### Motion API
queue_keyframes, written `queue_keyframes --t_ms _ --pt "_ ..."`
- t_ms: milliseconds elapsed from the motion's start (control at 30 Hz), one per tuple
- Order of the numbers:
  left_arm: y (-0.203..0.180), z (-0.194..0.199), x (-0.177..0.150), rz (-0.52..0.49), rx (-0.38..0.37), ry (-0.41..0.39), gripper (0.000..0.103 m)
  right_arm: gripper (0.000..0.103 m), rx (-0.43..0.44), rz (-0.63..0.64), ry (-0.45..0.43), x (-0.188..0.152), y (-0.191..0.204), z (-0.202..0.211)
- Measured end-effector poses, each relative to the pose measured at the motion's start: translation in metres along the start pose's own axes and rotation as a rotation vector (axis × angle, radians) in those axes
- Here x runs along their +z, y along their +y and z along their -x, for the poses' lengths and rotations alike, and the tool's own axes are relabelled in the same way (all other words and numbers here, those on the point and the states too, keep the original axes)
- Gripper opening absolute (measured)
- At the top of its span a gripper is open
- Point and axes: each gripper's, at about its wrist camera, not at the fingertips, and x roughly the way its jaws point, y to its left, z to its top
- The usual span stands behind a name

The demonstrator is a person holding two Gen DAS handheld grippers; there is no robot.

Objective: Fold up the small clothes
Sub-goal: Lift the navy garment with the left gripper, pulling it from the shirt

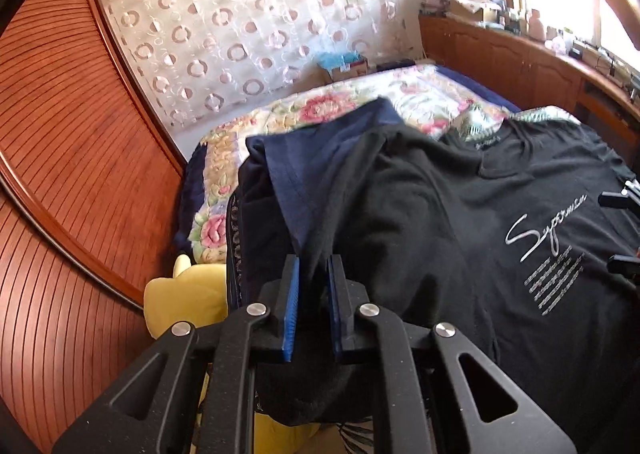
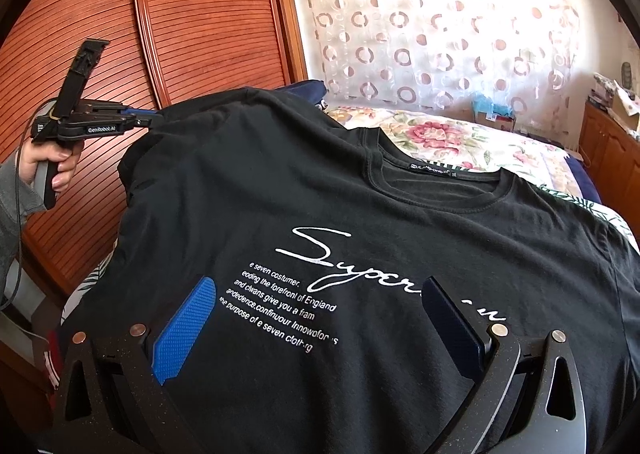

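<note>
A black T-shirt [image 2: 360,214] with white "Superman" script lies front-up on the bed, also seen in the left wrist view [image 1: 460,214]. My left gripper [image 1: 314,268] is shut on the shirt's left sleeve, black cloth pinched between its blue pads and lifted off the bed. From the right wrist view, the left gripper [image 2: 150,119] clamps that sleeve edge at the shirt's upper left, held by a hand [image 2: 44,162]. My right gripper [image 2: 318,286] stands wide open low over the printed chest, nothing between its pads. Its fingertips [image 1: 614,198] show at the right edge.
A navy garment [image 1: 320,158] lies under the raised sleeve. The floral bedspread [image 1: 320,110] covers the bed beyond. A slatted wooden wardrobe [image 1: 80,174] stands close on the left, a yellow cushion [image 1: 188,294] below it. Wooden cabinets [image 1: 520,58] line the right wall.
</note>
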Motion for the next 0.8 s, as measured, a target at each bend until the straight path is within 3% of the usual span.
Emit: queue_keyframes --t_ms 233,633,800 --pt "-0.011 0.003 0.013 -0.023 -0.007 -0.040 0.014 0.103 -0.008 -0.010 0.001 0.000 -0.003 0.000" --pt "-0.005 -0.039 0.023 -0.026 0.015 0.072 0.014 0.103 -0.010 -0.024 0.003 -0.001 -0.008 0.001" --pt "0.001 -0.041 0.022 -0.023 0.034 0.073 0.014 0.103 -0.003 -0.026 0.006 -0.001 -0.008 -0.001"
